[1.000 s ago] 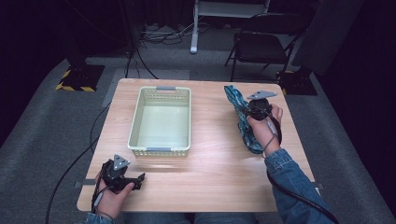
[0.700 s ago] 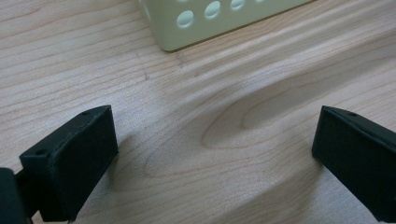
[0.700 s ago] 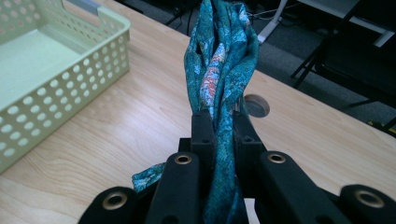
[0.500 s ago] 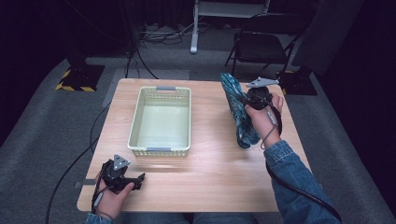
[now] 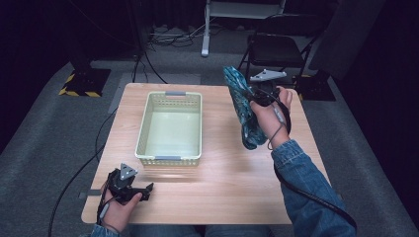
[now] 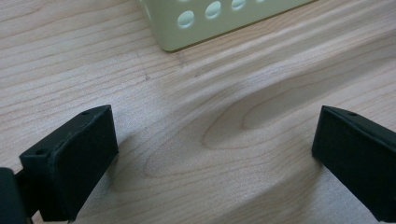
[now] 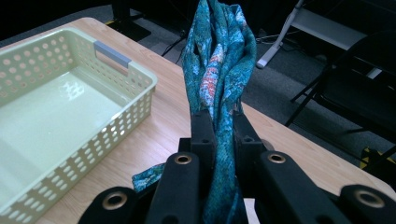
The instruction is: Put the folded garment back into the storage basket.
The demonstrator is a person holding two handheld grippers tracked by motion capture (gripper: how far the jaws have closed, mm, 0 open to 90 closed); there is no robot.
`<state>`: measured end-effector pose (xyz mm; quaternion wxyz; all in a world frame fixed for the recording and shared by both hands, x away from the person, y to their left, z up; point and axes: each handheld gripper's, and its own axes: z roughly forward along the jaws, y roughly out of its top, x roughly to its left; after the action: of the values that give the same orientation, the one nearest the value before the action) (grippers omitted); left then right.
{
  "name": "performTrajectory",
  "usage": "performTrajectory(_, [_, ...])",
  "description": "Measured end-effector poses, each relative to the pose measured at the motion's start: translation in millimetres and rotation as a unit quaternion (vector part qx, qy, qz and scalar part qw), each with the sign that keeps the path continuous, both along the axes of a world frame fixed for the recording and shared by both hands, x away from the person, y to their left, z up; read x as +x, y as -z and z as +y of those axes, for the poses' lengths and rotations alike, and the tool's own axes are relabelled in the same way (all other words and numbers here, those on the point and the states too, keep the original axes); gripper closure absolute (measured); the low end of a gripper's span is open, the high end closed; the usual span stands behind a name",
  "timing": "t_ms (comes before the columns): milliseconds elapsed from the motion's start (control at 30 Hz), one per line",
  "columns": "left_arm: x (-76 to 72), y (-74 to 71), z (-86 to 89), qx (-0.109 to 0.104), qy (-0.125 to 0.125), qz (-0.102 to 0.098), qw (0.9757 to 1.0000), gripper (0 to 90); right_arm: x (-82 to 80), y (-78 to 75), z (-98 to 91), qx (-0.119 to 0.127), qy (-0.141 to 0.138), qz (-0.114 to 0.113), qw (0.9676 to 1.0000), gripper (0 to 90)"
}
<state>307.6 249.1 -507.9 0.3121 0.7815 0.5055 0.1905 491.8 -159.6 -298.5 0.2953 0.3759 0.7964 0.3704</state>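
Note:
A teal patterned cloth (image 5: 245, 111) hangs bunched from my right gripper (image 5: 253, 95), lifted off the wooden table (image 5: 222, 168) right of the basket. In the right gripper view the jaws are shut on the cloth (image 7: 219, 60), which rises above them and trails below. A pale green perforated basket (image 5: 170, 156) stands empty at the table's middle left; its rim (image 7: 135, 74) lies left of the cloth. My left gripper (image 5: 143, 190) rests near the table's front left corner, open, with bare wood between its pads (image 6: 70, 158). A basket corner (image 6: 196, 23) lies just ahead of it.
A dark folding chair (image 5: 276, 49) and a white stand leg (image 5: 205, 34) are on the grey floor beyond the table. Black cables (image 5: 79, 168) run along the floor on the left. Bare wood stretches across the table's front.
My right gripper has risen with the cloth, lifting it off the table so that it hangs free. The left gripper has stayed in place.

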Motion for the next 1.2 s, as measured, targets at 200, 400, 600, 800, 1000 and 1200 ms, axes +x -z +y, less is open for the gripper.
performTrajectory(200, [0.0, 0.0, 0.0, 0.000, 0.000, 0.000, 1.0000, 0.4, 1.6, -7.7, 17.1, 0.004, -0.001, -0.002, 1.0000, 82.7])
performTrajectory(400, [0.5, 0.0, 0.3, 0.000, 0.002, 0.000, 1.0000, 0.4, 4.2, -10.9, 29.3, 0.008, -0.003, -0.002, 1.0000, 82.7])
performTrajectory(600, [1.3, 0.0, 0.6, 0.000, 0.005, 0.000, 1.0000, 0.4, 5.1, -12.9, 40.0, 0.011, -0.004, -0.003, 0.9999, 82.7])
performTrajectory(800, [1.7, 0.0, 0.8, -0.001, 0.008, 0.000, 1.0000, 0.4, 6.5, -14.0, 50.3, 0.013, -0.005, -0.002, 0.9999, 82.7])
performTrajectory(1000, [2.4, -0.1, 1.0, 0.000, 0.010, 0.000, 1.0000, 0.5, 5.5, -18.3, 65.6, 0.017, -0.010, -0.004, 0.9998, 82.7])
performTrajectory(1200, [2.4, -0.1, 1.0, 0.000, 0.010, 0.000, 1.0000, 0.5, 6.7, -23.0, 80.7, 0.020, -0.016, -0.008, 0.9996, 82.7])
